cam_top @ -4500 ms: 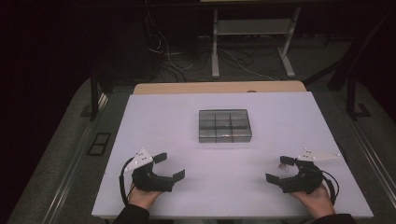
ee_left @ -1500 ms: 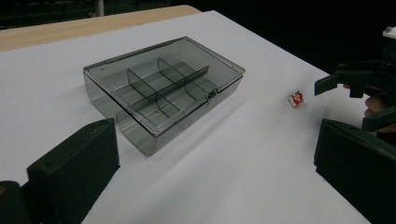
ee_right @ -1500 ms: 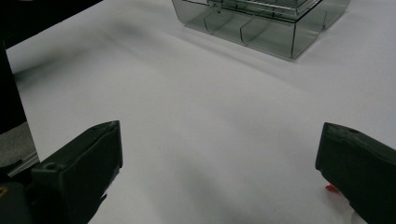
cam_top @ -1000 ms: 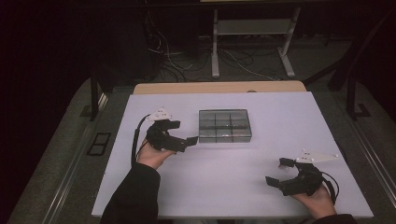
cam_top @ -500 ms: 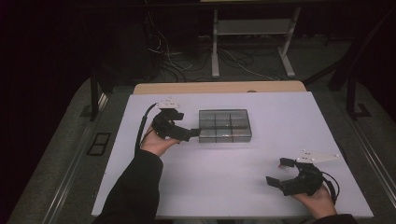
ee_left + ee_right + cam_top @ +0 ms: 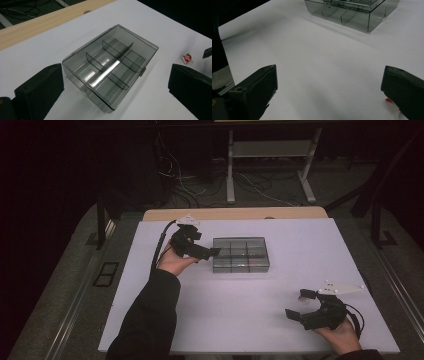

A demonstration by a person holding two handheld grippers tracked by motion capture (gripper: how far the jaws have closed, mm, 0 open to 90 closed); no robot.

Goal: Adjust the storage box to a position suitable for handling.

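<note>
On white table [image 6: 240, 320]: clear box [image 6: 240, 254]; both claws apart, left claw [image 6: 212, 253] at box.

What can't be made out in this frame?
- Clear box: high view too small to tell whether the compartments hold anything.
- Small red and white item: left gripper view, too small to identify.
- Left gripper: high view cannot settle whether it touches the box.

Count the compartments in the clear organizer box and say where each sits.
6. The clear box splits into two rows of three: a long middle divider with three cells either side. All look empty; the lid's glare may hide something small.
</note>
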